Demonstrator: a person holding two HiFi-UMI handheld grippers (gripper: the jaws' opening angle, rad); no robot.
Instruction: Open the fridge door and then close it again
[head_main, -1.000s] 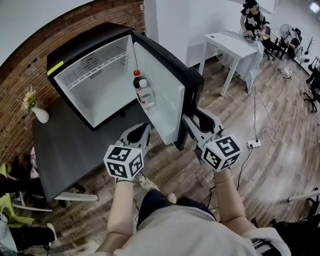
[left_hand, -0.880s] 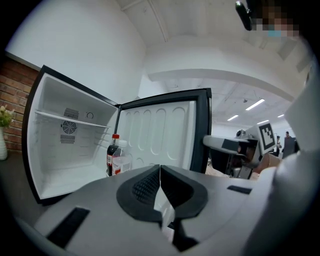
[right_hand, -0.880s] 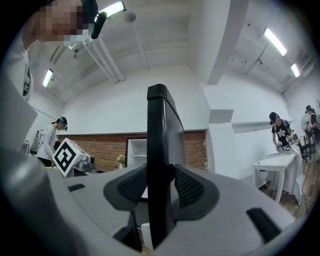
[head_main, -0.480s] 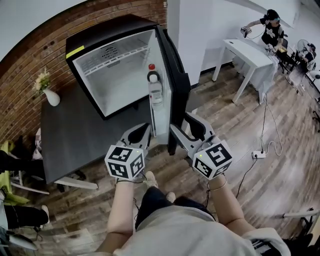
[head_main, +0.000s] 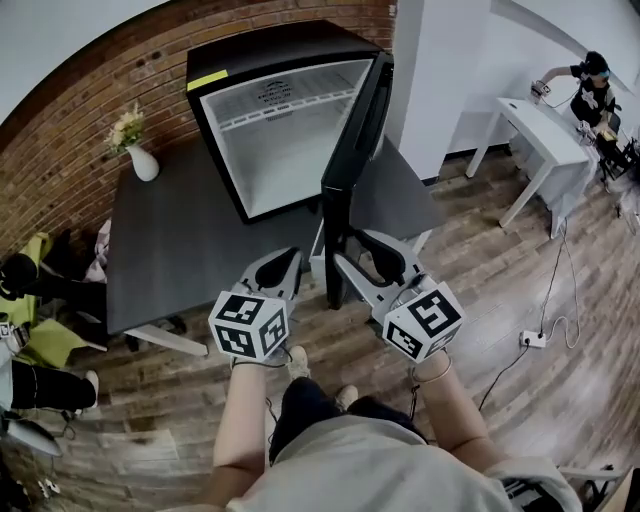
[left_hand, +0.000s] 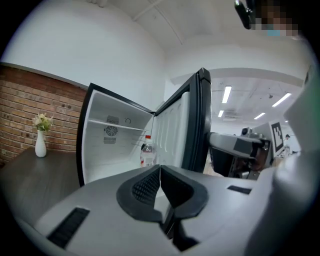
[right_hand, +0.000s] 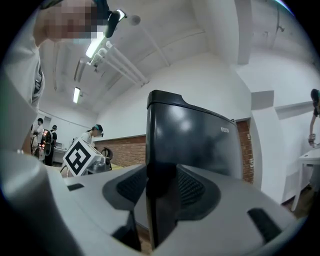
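Black mini fridge (head_main: 280, 45) sits on a dark table (head_main: 170, 250) with its cavity facing the person. The fridge door (head_main: 355, 150) is swung out, edge-on to the camera.

Head view: the right gripper (head_main: 365, 252) straddles the door's free edge low down. The left gripper (head_main: 285, 262) is just left of the door, near the table's front edge and apart from it. Both forearms reach forward side by side. The door's inner face is hidden here.

Left gripper view: jaws pressed together, nothing between them. This view adds the white interior, a wire shelf and a bottle (left_hand: 146, 152) in the door rack. A vase (left_hand: 40, 145) stands far left on the table. The door is ahead and to the right.

Right gripper view: only this one shows the grip. The door's edge fills the gap, with a pad against each face, so it is clamped on the door. The jaws have just been closing. The door's glossy outer face runs off to the right.
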